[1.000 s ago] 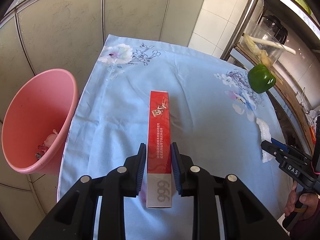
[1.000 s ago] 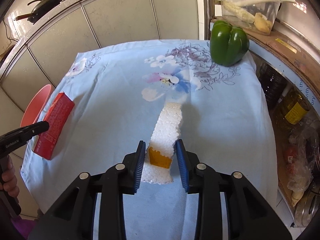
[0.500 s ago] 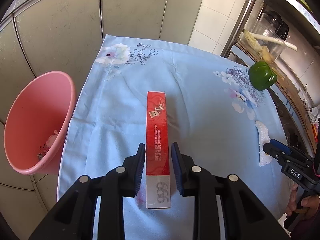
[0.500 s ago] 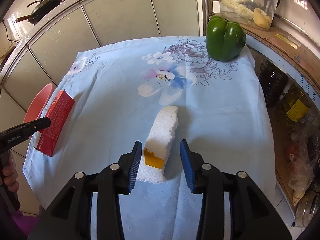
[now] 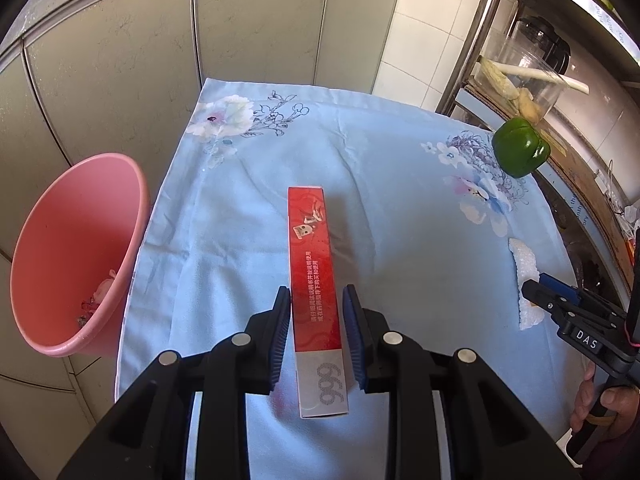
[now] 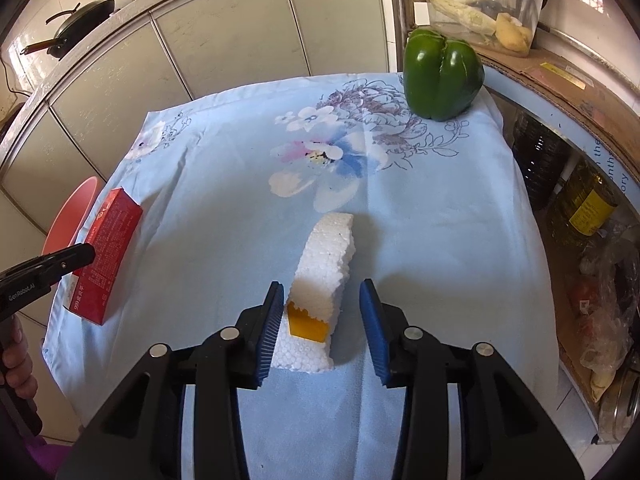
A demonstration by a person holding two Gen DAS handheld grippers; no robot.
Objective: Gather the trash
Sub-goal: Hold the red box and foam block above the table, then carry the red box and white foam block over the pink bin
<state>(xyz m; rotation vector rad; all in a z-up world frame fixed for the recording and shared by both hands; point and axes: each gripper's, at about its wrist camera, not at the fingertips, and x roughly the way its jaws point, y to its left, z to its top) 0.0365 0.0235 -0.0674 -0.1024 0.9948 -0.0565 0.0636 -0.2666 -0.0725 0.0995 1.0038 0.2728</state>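
Note:
A long red box [image 5: 316, 280] marked 999 lies on the blue flowered cloth [image 5: 400, 184]. My left gripper [image 5: 316, 320] straddles its near half, pads close on both sides with thin gaps, open. The box also shows at the left in the right wrist view [image 6: 106, 256]. A white foam block [image 6: 324, 280] with an orange patch lies between the fingers of my right gripper [image 6: 322, 316], which is open wide with a clear gap on the right. The foam [image 5: 524, 268] and the right gripper [image 5: 560, 304] show at the right of the left wrist view.
A pink bin [image 5: 72, 248] with some scraps in it stands beside the table's left edge. A green bell pepper [image 6: 440, 72] sits at the far right corner. Shelves with bottles [image 6: 580, 208] stand right of the table, cabinets behind.
My right gripper has opened wider around the foam block. My left gripper's jaws have parted slightly from the red box, which lies on the cloth.

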